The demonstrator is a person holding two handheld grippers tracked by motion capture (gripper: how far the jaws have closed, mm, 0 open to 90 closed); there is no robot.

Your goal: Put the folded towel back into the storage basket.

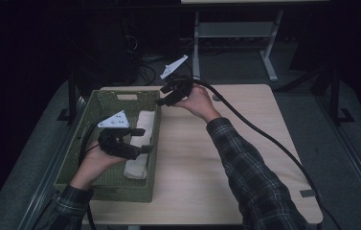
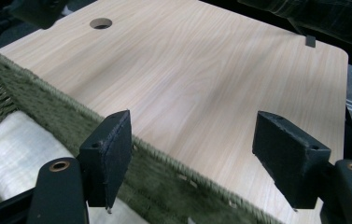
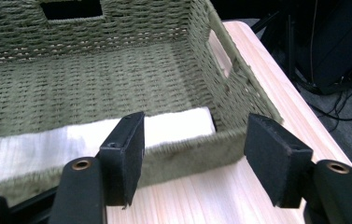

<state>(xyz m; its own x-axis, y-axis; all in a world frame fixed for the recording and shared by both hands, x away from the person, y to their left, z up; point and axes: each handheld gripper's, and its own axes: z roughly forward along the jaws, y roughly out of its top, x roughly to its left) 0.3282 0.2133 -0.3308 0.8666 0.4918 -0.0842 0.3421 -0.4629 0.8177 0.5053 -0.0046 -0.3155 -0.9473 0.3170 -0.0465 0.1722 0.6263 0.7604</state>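
A green woven basket (image 1: 102,101) stands on the left part of the light wooden table (image 1: 245,143). A folded white towel (image 1: 139,165) lies inside it along the right wall. My left gripper (image 1: 145,140) hovers over the towel, open, with nothing between its jaws. In the left gripper view the gripper (image 2: 194,154) looks across the basket's wall (image 2: 47,107) and the towel (image 2: 15,144). My right gripper (image 1: 160,97) is held above the basket's far right corner, open and holding nothing. The right gripper view puts the gripper (image 3: 194,154) before the basket (image 3: 94,79) and the towel (image 3: 47,140).
A round cable hole (image 2: 101,23) sits near the table's far edge. A small strip of dark tape (image 1: 307,193) marks the front right corner. Behind the table stand a desk frame (image 1: 269,57) and floor cables (image 1: 144,67). Bare tabletop (image 1: 192,158) lies right of the basket.
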